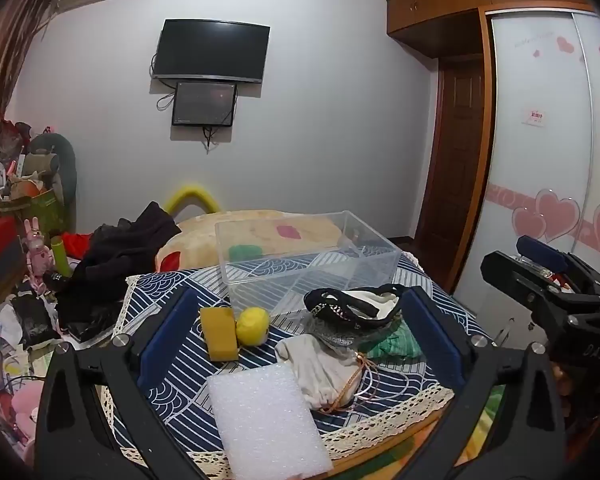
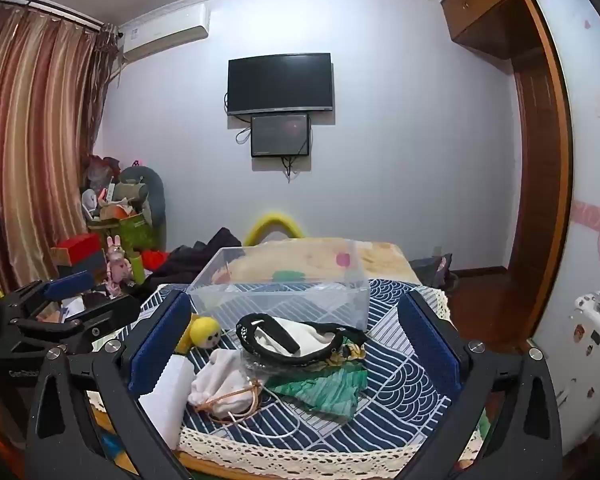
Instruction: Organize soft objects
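Observation:
On a small table with a blue patterned cloth [image 1: 172, 292] lie soft things: a yellow sponge [image 1: 219, 333], a yellow ball [image 1: 253, 325], a white foam sheet [image 1: 266, 420], a white drawstring pouch [image 1: 324, 372], a black-and-white garment [image 1: 356, 306] and a green cloth [image 1: 396, 344]. Behind them stands a clear plastic box [image 1: 300, 256]. My left gripper [image 1: 300, 336] hangs open above the near items, holding nothing. My right gripper [image 2: 294, 344] is open too, over the pouch [image 2: 220, 384], garment [image 2: 300, 336] and green cloth [image 2: 324, 388]. The right gripper also shows at the right of the left wrist view.
A bed with dark clothes [image 1: 120, 252] and a beige cushion [image 1: 260, 228] lies behind the table. Toys and boxes [image 1: 24, 240] crowd the left. A wardrobe [image 1: 548, 140] and a door [image 1: 456, 152] stand at the right. A television [image 1: 212, 50] hangs on the far wall.

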`<state>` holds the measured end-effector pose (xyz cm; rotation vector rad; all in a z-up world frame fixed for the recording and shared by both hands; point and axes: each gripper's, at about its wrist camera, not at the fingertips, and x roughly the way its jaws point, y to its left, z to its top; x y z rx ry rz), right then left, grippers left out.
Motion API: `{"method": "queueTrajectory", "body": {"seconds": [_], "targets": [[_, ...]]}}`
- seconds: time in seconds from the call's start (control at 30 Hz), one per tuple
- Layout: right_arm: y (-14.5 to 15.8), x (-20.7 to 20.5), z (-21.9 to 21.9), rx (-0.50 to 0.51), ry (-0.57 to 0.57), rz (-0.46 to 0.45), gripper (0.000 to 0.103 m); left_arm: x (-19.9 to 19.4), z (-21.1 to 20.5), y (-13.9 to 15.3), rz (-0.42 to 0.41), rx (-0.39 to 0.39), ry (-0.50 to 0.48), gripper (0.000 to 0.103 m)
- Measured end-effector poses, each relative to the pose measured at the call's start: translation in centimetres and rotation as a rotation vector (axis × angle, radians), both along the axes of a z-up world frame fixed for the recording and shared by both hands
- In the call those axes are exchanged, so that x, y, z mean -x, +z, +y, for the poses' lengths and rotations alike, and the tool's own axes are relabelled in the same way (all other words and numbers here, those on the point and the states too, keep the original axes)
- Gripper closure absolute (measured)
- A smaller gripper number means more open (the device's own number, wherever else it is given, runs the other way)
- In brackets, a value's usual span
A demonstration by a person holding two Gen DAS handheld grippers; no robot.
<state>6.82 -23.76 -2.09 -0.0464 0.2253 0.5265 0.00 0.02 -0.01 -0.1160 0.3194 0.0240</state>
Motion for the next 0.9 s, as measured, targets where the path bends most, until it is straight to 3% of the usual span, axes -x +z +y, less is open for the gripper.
{"method": "queueTrajectory", "body": {"seconds": [0.33,0.9], "targets": [[0.3,0.1,0.0,-0.009,0.005,-0.006,0.0,-0.9,-1.1,-0.3,-0.023,-0.015,0.016,0.0],[0.4,0.6,0.0,-0.01,0.005,-0.02,0.0,1.3,-0.6,0.7,-0.068,-0.023,0.009,0.0]]}}
